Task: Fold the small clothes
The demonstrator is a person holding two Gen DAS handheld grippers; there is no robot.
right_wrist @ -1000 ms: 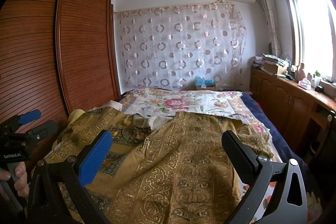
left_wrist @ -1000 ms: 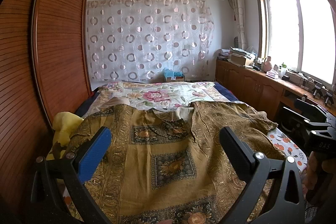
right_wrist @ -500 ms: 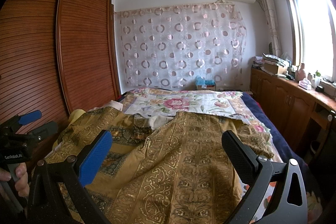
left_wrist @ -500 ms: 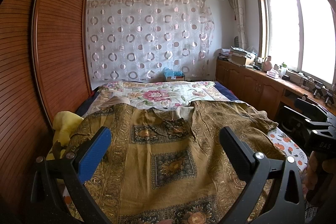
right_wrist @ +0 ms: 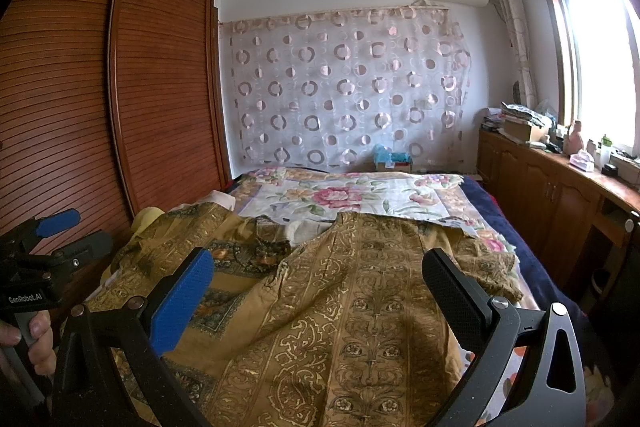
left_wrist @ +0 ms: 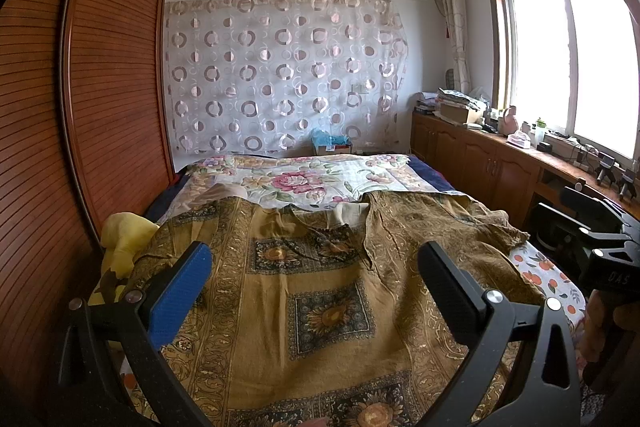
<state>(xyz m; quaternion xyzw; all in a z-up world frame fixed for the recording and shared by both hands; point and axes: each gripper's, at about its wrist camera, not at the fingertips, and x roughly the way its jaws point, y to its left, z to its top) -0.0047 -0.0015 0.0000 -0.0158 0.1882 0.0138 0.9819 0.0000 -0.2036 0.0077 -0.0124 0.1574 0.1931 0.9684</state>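
A mustard and brown patterned garment [left_wrist: 320, 303] lies spread across the near half of the bed, collar toward the far end; its right front panel [right_wrist: 368, 311] is laid over the body. My left gripper [left_wrist: 316, 267] hovers above it, open, nothing between its blue and black fingers. My right gripper [right_wrist: 320, 275] hangs over the right panel, open and empty too. Each gripper shows in the other's view: the right gripper body [left_wrist: 600, 247] at the right edge, the left gripper body [right_wrist: 40, 259] at the left edge with a hand [right_wrist: 36, 339] on its handle.
A floral quilt [left_wrist: 316, 179] covers the far half of the bed. A yellow cloth [left_wrist: 124, 239] lies at the bed's left edge beside the slatted wooden wardrobe [left_wrist: 60, 147]. Wooden cabinets [left_wrist: 480, 163] with clutter run under the window on the right.
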